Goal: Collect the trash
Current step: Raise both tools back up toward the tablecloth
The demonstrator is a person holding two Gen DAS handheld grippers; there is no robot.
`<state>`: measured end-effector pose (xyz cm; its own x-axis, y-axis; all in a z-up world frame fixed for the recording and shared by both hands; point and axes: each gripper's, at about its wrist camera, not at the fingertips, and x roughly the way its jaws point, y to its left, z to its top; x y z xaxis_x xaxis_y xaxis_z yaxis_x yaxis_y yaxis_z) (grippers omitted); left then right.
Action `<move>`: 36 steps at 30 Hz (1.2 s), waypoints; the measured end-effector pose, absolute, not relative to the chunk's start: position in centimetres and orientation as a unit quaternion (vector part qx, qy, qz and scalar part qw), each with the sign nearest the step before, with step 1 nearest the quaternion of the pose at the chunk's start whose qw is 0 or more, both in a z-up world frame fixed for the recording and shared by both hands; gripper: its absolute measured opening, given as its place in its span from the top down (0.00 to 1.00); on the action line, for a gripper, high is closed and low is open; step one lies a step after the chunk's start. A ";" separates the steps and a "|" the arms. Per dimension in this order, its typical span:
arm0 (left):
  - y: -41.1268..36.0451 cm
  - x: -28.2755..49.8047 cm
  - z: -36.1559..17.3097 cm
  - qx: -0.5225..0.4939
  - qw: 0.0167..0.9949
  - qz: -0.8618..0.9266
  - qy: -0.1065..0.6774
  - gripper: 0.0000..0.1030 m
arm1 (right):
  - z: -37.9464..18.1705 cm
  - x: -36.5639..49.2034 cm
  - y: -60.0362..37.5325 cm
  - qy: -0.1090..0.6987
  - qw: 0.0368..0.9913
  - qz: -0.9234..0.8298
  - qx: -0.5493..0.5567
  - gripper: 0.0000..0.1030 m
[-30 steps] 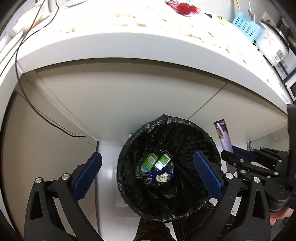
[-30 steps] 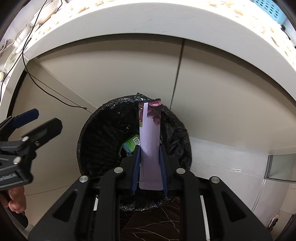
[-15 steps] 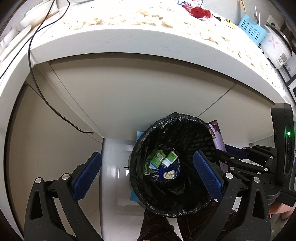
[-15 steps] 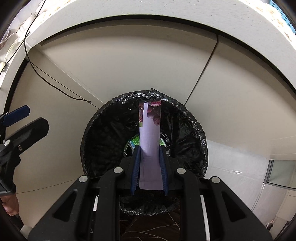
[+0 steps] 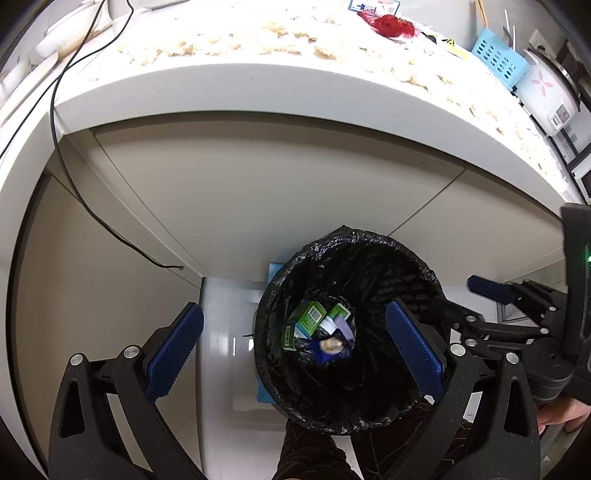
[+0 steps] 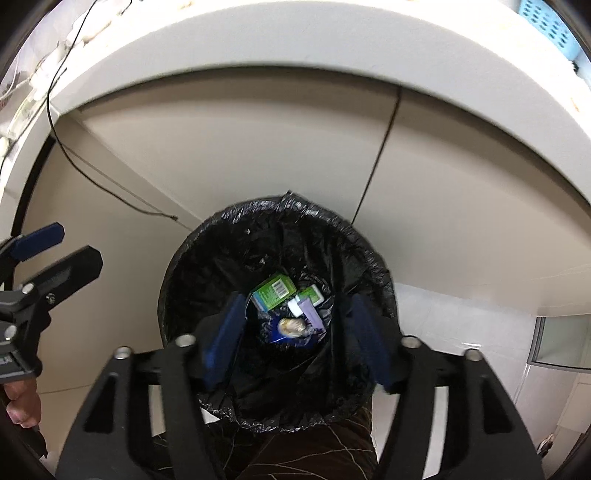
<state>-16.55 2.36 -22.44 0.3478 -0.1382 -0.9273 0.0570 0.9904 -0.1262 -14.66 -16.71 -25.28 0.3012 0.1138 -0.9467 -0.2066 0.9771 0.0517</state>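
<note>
A round bin lined with a black bag (image 5: 369,254) (image 6: 229,236) stands on the floor below a white counter. At its bottom lie green cartons (image 5: 311,316) (image 6: 275,290), a blue wrapper (image 5: 327,349) (image 6: 291,332) and the purple-white packet (image 5: 344,328) (image 6: 312,314). My right gripper (image 6: 297,332) is open and empty right above the bin; it also shows in the left wrist view (image 5: 491,291). My left gripper (image 5: 293,347) is open and empty, higher, over the bin's left side.
The white counter (image 5: 258,85) overhangs the bin, with beige cabinet doors (image 5: 258,192) behind it. A black cable (image 5: 110,229) hangs down the cabinet. A red net (image 5: 391,24), a blue basket (image 5: 498,59) and a rice cooker (image 5: 546,92) sit on the counter. White floor tiles (image 5: 225,332) lie left of the bin.
My right gripper has opened and the purple-white packet has dropped into the bin. Both grippers have risen a little away from the bin.
</note>
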 end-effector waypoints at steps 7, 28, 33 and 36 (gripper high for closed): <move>2.0 -16.3 -21.0 -0.040 0.822 -0.071 0.564 0.06 | -22.2 -14.7 -18.3 0.557 0.827 0.061 -0.043 0.13; 0.9 -14.4 -11.3 -0.064 0.853 -0.086 0.512 0.06 | -10.6 -15.3 -20.6 0.464 0.884 0.030 -0.042 0.09; 0.2 -13.7 -9.4 -0.065 0.855 -0.093 0.506 0.07 | -8.3 -14.9 -20.5 0.449 0.892 0.029 -0.045 0.10; -0.4 -13.1 -8.4 -0.058 0.858 -0.095 0.501 0.07 | -7.0 -14.4 -20.8 0.444 0.895 0.032 -0.043 0.10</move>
<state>-13.12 -0.35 -8.39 0.4790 -0.2205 -0.8496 0.1052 0.9754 -0.1939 -14.37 -20.81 -7.02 0.6042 0.0200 -0.7966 -0.0957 0.9943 -0.0477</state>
